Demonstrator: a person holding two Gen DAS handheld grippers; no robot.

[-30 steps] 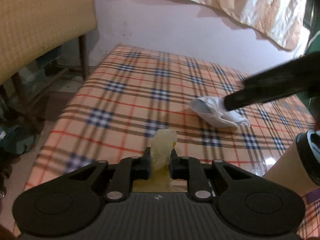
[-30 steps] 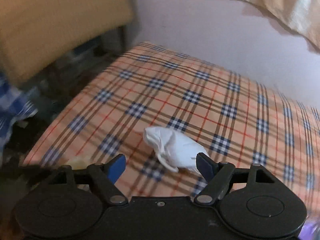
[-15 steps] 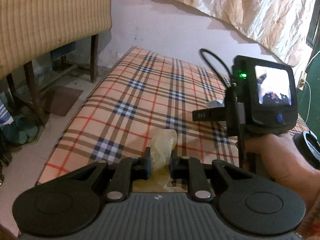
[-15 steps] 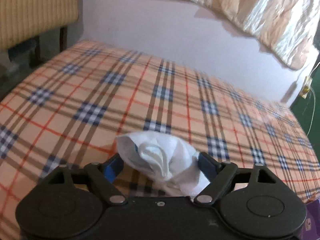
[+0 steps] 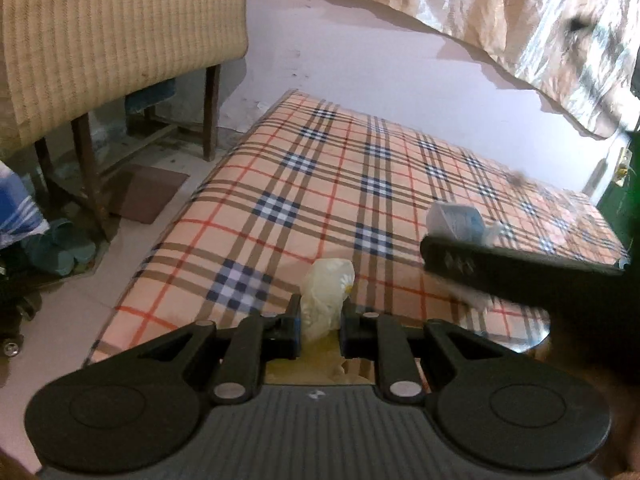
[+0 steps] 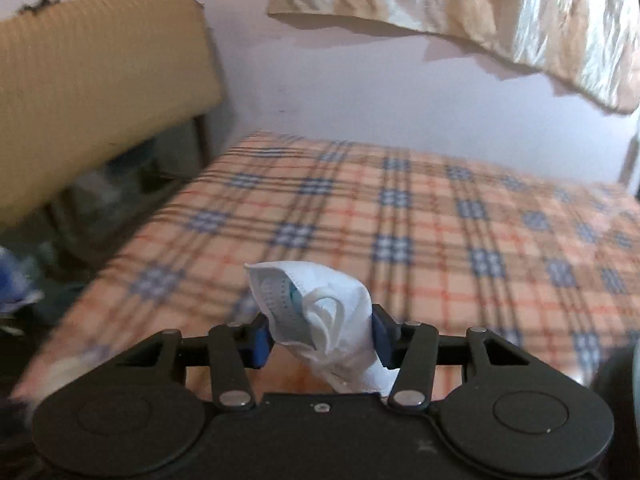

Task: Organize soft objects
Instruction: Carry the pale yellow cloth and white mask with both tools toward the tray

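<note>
My left gripper (image 5: 320, 326) is shut on a pale yellow soft cloth (image 5: 326, 292) with a small daisy print, held above the near edge of the plaid bed (image 5: 332, 184). My right gripper (image 6: 320, 338) is shut on a crumpled white face mask (image 6: 316, 308) with a blue inner layer, lifted above the plaid bed (image 6: 400, 220). In the left wrist view the right gripper's black body (image 5: 520, 276) crosses the right side with the mask (image 5: 456, 218) showing above it.
A woven tan chair or bench (image 5: 112, 40) on dark wooden legs stands left of the bed, with a brown mat (image 5: 146, 194) and shoes on the floor below. A pale wall and a hanging cream cloth (image 5: 500, 12) are behind the bed.
My right gripper has closed on the white mask and lifted it off the bed. My left gripper has kept its hold on the yellow cloth and has shifted its view slightly.
</note>
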